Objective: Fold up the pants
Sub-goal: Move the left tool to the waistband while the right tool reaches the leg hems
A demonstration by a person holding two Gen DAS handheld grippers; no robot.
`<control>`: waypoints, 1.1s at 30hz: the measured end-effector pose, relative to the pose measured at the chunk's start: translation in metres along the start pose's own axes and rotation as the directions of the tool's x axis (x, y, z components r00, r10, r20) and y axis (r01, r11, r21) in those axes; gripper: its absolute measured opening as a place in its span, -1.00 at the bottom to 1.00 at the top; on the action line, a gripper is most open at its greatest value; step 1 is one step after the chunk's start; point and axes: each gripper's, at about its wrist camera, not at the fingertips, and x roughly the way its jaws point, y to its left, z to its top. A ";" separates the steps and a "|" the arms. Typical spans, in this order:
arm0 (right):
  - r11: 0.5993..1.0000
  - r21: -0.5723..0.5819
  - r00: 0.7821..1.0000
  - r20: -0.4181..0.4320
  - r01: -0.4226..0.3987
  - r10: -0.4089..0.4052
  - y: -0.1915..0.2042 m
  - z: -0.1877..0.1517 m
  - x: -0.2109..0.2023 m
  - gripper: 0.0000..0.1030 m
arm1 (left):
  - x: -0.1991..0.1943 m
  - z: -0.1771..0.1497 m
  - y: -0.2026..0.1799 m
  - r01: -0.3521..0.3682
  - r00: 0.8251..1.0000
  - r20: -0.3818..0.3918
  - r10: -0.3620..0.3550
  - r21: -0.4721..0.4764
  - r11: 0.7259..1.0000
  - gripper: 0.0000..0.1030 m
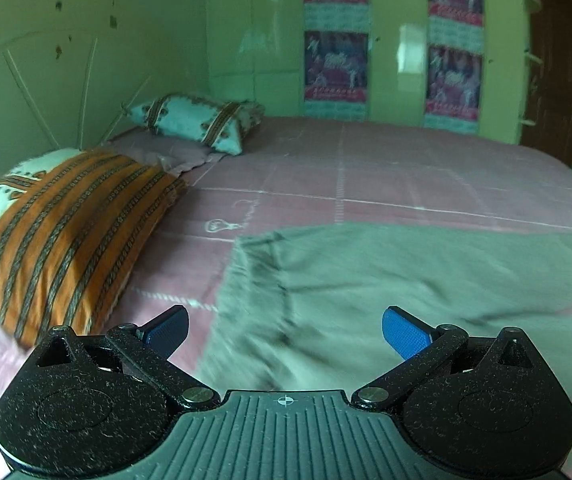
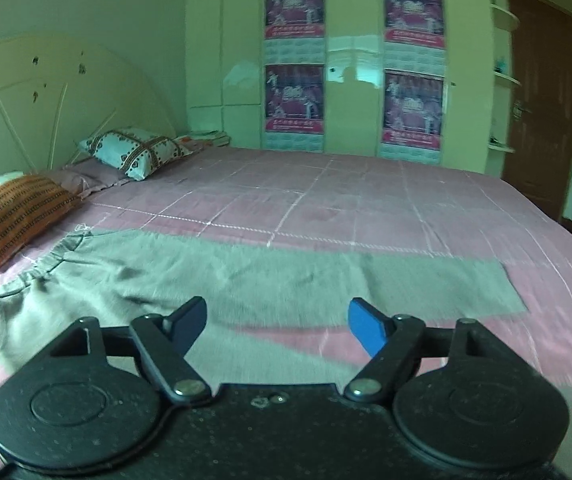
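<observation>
I had both tools spread wide, nothing gripped: left gripper [image 1: 286, 330] over the waist end of the grey pants [image 2: 214, 276], right gripper [image 2: 278, 326] above the legs. Pants lay flat on the pink bedspread [image 2: 366, 200], near edge, orange pillow [image 1: 66, 232] far left.

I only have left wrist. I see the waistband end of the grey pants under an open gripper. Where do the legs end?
Observer: In the right wrist view the far leg of the pants runs flat to the right and ends at a straight hem on the pink bedsheet.
Operator: Right gripper holding anything?
Observer: No. The right gripper is open and empty, hovering over the pants' mid section.
Operator: Second leg?
Observer: It passes under the right gripper; a strip of sheet shows between the two legs, so they lie apart. Its hem is out of frame.
</observation>
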 end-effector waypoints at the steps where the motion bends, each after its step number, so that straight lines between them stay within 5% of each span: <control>1: 1.000 -0.007 1.000 -0.009 -0.003 0.003 0.000 0.006 0.016 0.31 | 0.017 0.008 0.006 -0.010 1.000 -0.010 0.010 -0.011 1.000 0.98; 4: 1.000 -0.020 0.999 -0.037 -0.009 0.009 0.002 0.021 0.067 0.15 | 0.074 0.025 0.022 -0.016 0.998 -0.068 0.012 -0.059 0.998 0.60; 11: 0.994 -0.092 0.993 -0.109 -0.061 0.050 0.009 0.045 0.179 -0.20 | 0.191 0.045 0.027 -0.035 0.987 -0.158 0.030 -0.028 0.999 0.59; 15: 0.988 -0.120 0.984 -0.160 -0.094 0.075 0.011 0.055 0.235 -0.22 | 0.239 0.051 0.029 -0.035 0.973 -0.231 0.031 -0.015 0.999 0.60; 20: 0.965 -0.213 0.967 -0.236 -0.153 0.101 0.016 0.057 0.294 -0.22 | 0.262 0.056 0.034 0.034 0.968 -0.247 -0.052 -0.078 0.996 0.59; 24: 0.939 -0.281 0.956 -0.267 -0.199 0.122 0.016 0.053 0.318 -0.22 | 0.262 0.061 0.036 0.125 0.960 -0.239 -0.147 -0.105 0.987 0.14; 29: 0.913 -0.281 0.918 -0.345 -0.297 0.193 0.013 0.049 0.337 -0.18 | 0.265 0.056 0.035 0.147 0.957 -0.236 -0.169 -0.107 0.983 0.15; 33: 0.915 -0.254 0.910 -0.355 -0.313 0.213 0.010 0.049 0.343 -0.24 | 0.270 0.056 0.036 0.159 0.955 -0.239 -0.176 -0.091 0.983 0.12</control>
